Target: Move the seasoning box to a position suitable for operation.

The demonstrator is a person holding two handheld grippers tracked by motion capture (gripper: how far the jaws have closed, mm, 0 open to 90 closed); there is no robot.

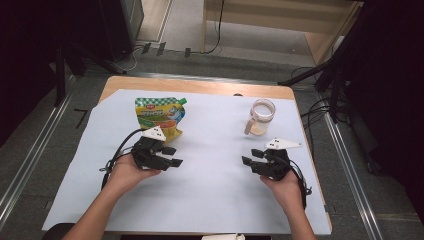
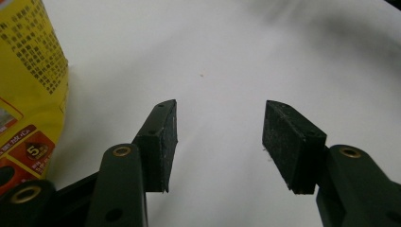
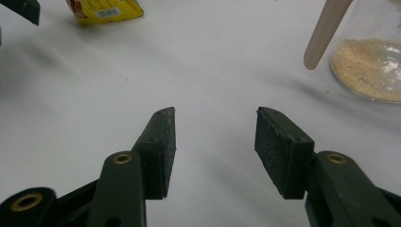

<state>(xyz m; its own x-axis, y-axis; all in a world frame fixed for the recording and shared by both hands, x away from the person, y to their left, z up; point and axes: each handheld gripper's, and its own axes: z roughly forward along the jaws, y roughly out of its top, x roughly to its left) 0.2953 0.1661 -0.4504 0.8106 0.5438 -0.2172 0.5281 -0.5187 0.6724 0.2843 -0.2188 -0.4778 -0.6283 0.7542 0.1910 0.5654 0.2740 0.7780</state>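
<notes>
Work not begun: both tools empty, pouch and jar untouched on the desk.

High view: the left tool [image 1: 170, 156] hovers just beside the yellow pouch [image 1: 159, 116], which lies flat at the far left of the white sheet [image 1: 210, 200]; the right tool [image 1: 251, 157] sits near the glass jar [image 1: 261, 116], which stands upright at the far right; left gripper view: jaws parted with nothing between them, the pouch [image 2: 28, 90] close at the left edge, not touched; right gripper view: jaws likewise released over bare sheet, the jar [image 3: 369, 56] with its wooden stick [image 3: 325, 33] ahead; judged: every grasp remains to be done.
</notes>
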